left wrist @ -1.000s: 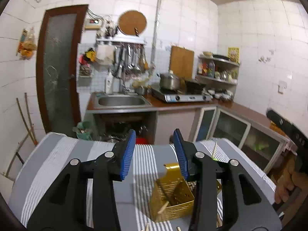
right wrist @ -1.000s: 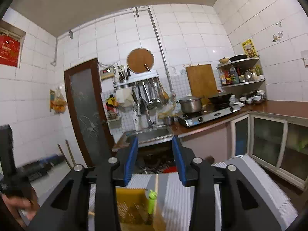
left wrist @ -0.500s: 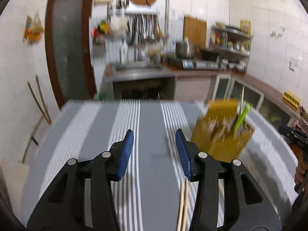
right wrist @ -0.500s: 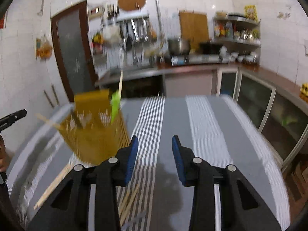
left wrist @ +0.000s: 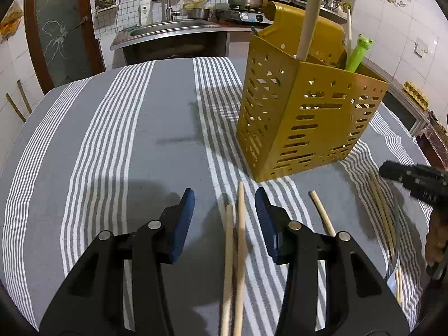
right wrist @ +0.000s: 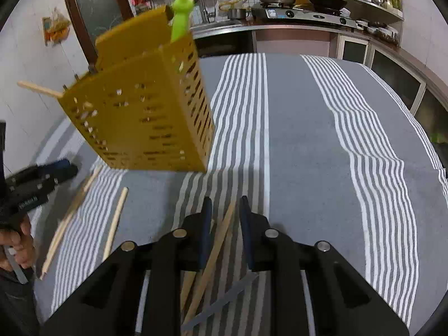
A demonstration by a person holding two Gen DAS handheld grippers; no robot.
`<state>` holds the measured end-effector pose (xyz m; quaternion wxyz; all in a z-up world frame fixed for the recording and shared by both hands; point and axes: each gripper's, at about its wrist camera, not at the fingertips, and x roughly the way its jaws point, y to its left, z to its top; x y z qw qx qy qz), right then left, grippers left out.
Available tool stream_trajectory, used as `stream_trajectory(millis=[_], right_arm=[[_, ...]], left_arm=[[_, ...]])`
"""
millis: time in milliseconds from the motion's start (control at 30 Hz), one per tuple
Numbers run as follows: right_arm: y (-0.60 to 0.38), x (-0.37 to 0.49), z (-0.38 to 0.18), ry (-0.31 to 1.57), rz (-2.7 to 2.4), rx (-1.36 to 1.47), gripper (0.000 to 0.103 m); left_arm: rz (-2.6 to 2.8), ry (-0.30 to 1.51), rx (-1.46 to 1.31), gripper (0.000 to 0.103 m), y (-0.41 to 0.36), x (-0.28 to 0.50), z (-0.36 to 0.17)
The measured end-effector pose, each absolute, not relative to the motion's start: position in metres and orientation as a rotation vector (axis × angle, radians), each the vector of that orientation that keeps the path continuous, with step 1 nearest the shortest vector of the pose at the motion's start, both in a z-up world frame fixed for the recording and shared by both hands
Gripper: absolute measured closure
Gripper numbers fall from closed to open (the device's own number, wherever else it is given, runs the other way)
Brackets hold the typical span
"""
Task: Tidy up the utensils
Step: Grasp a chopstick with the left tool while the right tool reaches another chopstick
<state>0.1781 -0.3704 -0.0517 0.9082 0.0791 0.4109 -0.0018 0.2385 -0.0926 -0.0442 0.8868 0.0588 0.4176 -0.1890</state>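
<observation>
**Both tongs open over loose chopsticks**

While our left tongs [left wrist: 224, 204] gape over two wooden chopsticks [left wrist: 233, 252] on the striped desk [left wrist: 140, 140], the perforated yellow utensil holder [left wrist: 302, 117] stands ahead to their right. Our right tongs [right wrist: 224, 210], parted, straddle another chopstick [right wrist: 221, 232], with that holder ahead-left.
</observation>
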Motion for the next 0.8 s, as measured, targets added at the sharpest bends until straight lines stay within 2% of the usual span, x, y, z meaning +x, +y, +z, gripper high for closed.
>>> stream_trajectory(millis=[33,133,633,733,767,800], right_arm=[[-0.368,0.18,-0.055,0.86,-0.011,0.158,0.087],[-0.362,0.182,-0.062,0.878,-0.026,0.135,0.089],[-0.359,0.18,-0.075,0.906,-0.011,0.115,0.089],[-0.358,0.18,-0.074,0.903,-0.008,0.122,0.091],[-0.359,0.18,-0.074,0.903,-0.006,0.131,0.092],[-0.36,0.181,-0.073,0.903,-0.003,0.144,0.092]], left_arm=[[-0.394,0.867,0.124,0.059,-0.095,0.239,-0.043],[-0.41,0.869,0.139,0.059,-0.103,0.237,-0.042],[-0.365,0.925,0.302,0.062,-0.129,0.247,-0.077],[-0.367,0.925,0.299,0.08,-0.129,0.25,-0.076],[-0.363,0.925,0.295,0.092,-0.129,0.251,-0.076],[-0.359,0.925,0.292,0.098,-0.127,0.252,-0.075]])
